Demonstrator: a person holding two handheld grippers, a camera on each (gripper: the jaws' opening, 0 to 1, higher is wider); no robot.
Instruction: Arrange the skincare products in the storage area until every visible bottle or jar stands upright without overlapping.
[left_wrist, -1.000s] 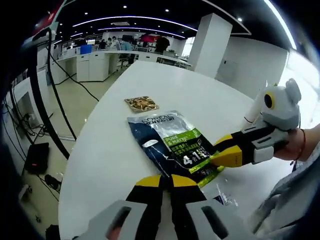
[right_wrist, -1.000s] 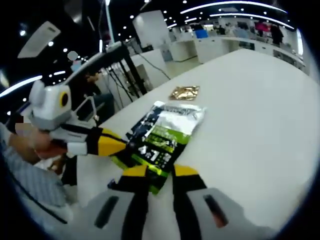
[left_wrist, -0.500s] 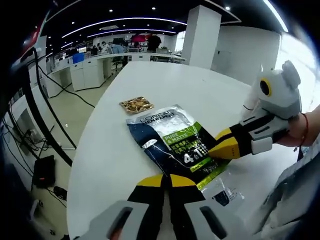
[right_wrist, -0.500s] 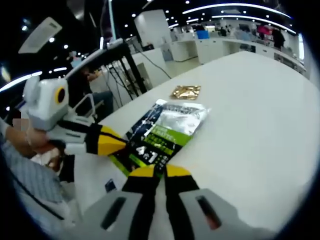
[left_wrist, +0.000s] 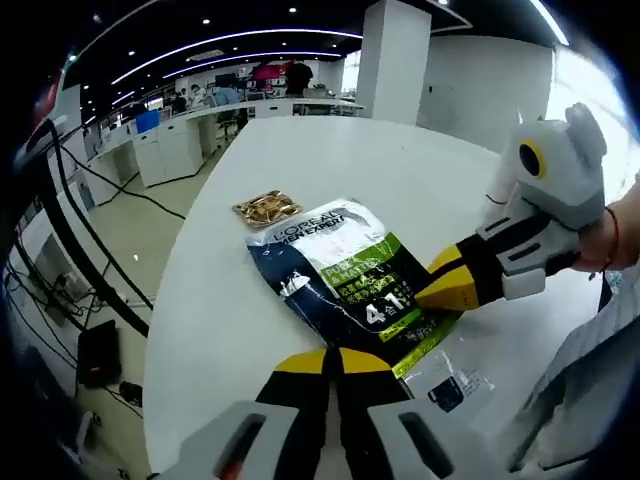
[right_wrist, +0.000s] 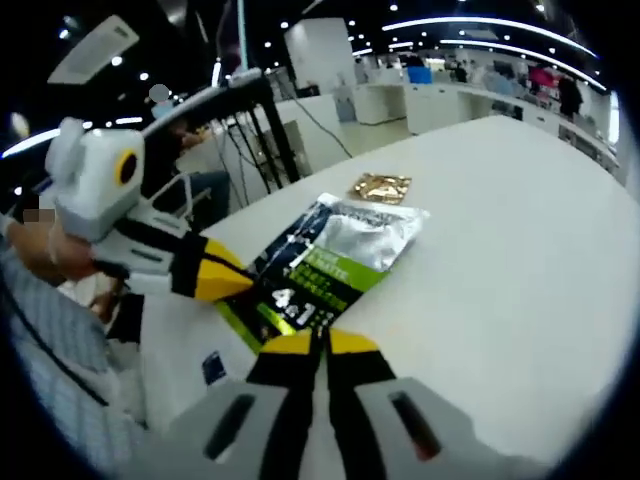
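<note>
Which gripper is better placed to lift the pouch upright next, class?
Probably the left gripper: it looks shut on the L'Oreal pouch at its bottom edge, in line with its length. The right gripper pinches a side edge, better for steadying.

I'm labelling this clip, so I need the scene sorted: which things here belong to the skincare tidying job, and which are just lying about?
Part of the job:
- skincare pouch, lying flat on the white table
- left gripper, shut on the pouch's near edge
- right gripper, shut on its side

Just lying about:
- small gold sachet, beyond the pouch
- desks in the background
</note>
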